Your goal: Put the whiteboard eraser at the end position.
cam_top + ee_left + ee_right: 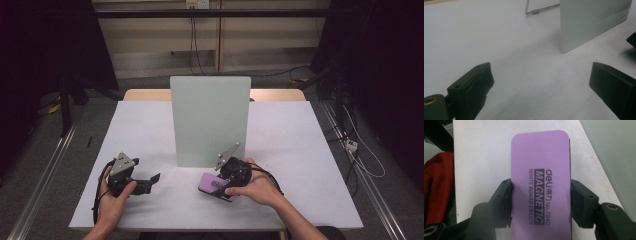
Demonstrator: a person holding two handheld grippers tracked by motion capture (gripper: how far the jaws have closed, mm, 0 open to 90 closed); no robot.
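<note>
High view: right gripper (pixel 218 186) sits low over the bench (pixel 300 165), near the person's edge, gripping a purple whiteboard eraser (pixel 212 184) just in front of the upright whiteboard (pixel 210 120). Left gripper (pixel 150 181) rests on the bench, well apart to the left.

Left gripper view: fingers (pixel 474 82) stand wide, nothing between them; the board's lower corner lies ahead.

Right gripper view: fingers (pixel 504 195) clamp the eraser (pixel 541 182) across its long sides, label up.

Judgement: grasp step done. Next move likely calls for lifting the eraser and turning its felt side flat toward the board.
</note>
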